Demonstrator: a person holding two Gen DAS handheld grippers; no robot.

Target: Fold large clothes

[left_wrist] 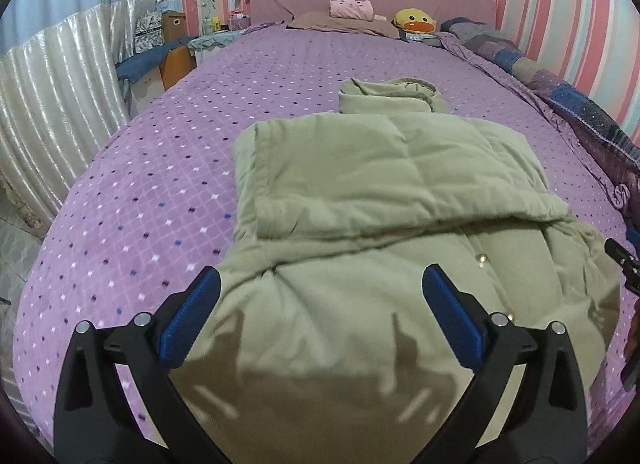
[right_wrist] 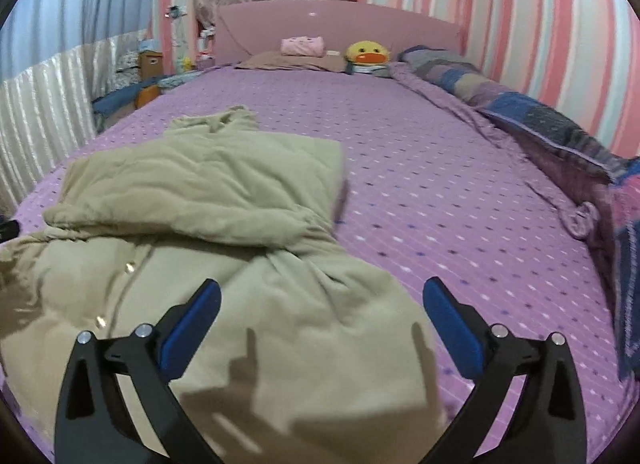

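Observation:
A padded olive-green jacket point(left_wrist: 380, 192) lies on the purple dotted bedspread point(left_wrist: 160, 168), its sleeves folded across the chest and its hood point(left_wrist: 390, 98) pointing toward the headboard. Snap buttons point(left_wrist: 482, 258) run down its lower front. My left gripper point(left_wrist: 320, 280) hovers above the jacket's near hem, open, with nothing between its blue pads point(left_wrist: 192, 316). In the right wrist view the same jacket point(right_wrist: 200, 200) fills the left half. My right gripper point(right_wrist: 322, 292) stands open over the jacket's lower right corner, holding nothing. A black part of the right gripper point(left_wrist: 622, 264) shows at the edge of the left wrist view.
A rolled patchwork quilt point(right_wrist: 540, 120) runs along the bed's right side by the striped wall. At the pink headboard point(right_wrist: 340, 24) lie a pillow, a pink bundle point(right_wrist: 302, 46) and a yellow duck plush point(right_wrist: 367, 53). Curtains and boxes point(left_wrist: 172, 24) stand left of the bed.

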